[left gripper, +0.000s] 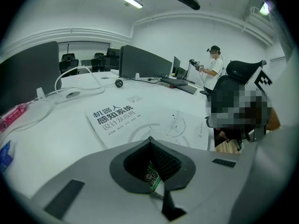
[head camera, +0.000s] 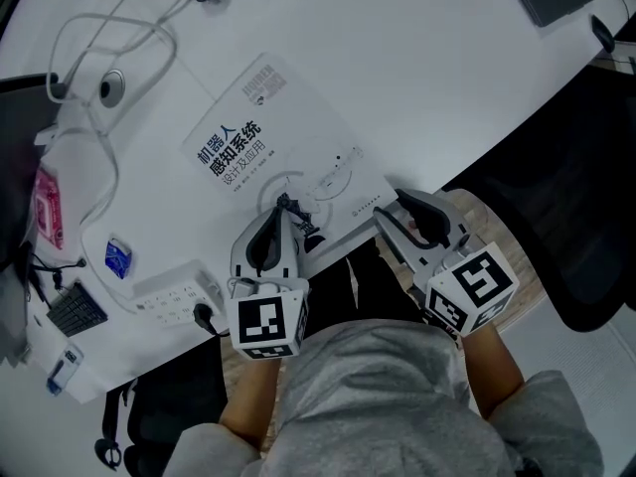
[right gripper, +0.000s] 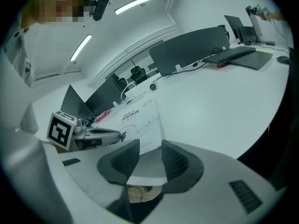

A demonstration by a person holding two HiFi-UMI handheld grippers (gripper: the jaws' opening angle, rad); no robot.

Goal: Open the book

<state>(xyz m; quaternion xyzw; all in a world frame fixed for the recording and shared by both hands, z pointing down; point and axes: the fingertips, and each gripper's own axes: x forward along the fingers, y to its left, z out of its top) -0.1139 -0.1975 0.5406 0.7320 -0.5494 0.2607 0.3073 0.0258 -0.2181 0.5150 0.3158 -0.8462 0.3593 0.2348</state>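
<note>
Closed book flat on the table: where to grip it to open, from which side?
On the book, grip the cover alone at the near right corner, coming in from the right. The title reads toward that edge, so the spine is probably left and this edge free. The right gripper sits there, jaws open.

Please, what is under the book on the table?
The book lies closed on the white table; only table surface shows around its edges. Whatever may lie directly beneath is covered by the book itself.
</note>
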